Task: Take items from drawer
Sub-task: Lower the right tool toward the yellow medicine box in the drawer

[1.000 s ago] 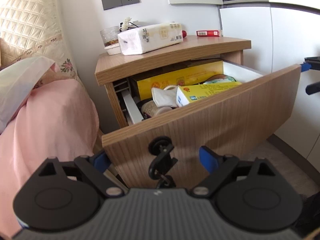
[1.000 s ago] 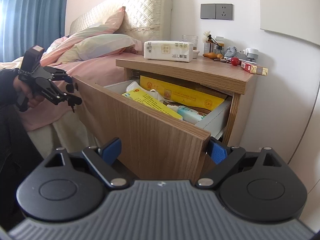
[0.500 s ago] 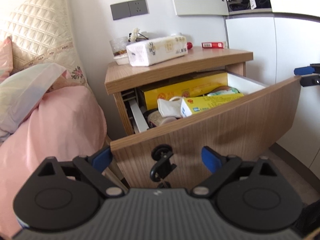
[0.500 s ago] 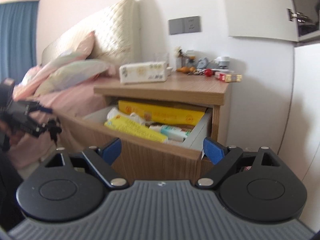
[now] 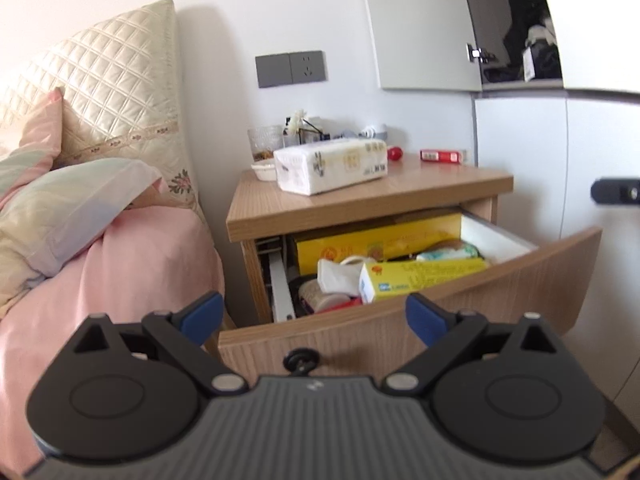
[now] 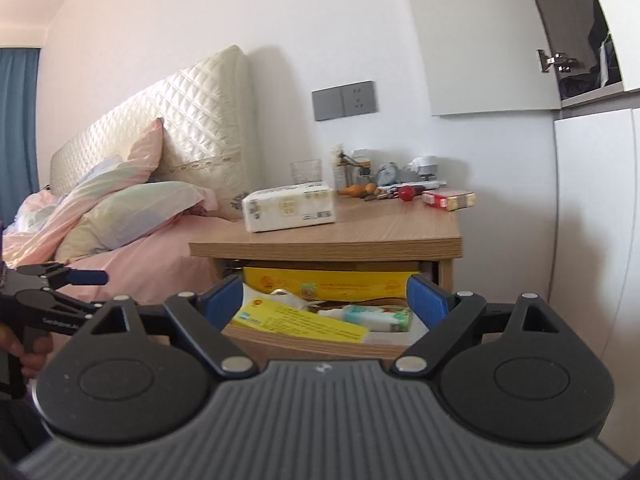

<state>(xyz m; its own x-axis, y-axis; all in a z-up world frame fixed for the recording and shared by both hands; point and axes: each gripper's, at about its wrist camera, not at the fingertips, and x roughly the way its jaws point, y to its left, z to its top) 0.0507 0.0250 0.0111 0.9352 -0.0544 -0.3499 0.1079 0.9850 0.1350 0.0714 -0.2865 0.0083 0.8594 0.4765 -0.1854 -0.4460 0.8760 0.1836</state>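
Bedside, beside a pink-covered bed (image 5: 120, 264), the wooden nightstand (image 6: 360, 236) stands with its drawer (image 5: 500, 280) pulled out and crowded with items. I hold both tools empty with fingers spread wide. My right tool (image 6: 326, 300) faces the drawer head-on, and the long yellow box (image 6: 300, 320) lies just ahead between its blue pads, its long axis running across the drawer from left to right. My left tool (image 5: 312, 318) hovers at the drawer front, near the knob (image 5: 301, 359). I judge the right tool nearer the box; it must reach forward and down, turning to span the narrow side.
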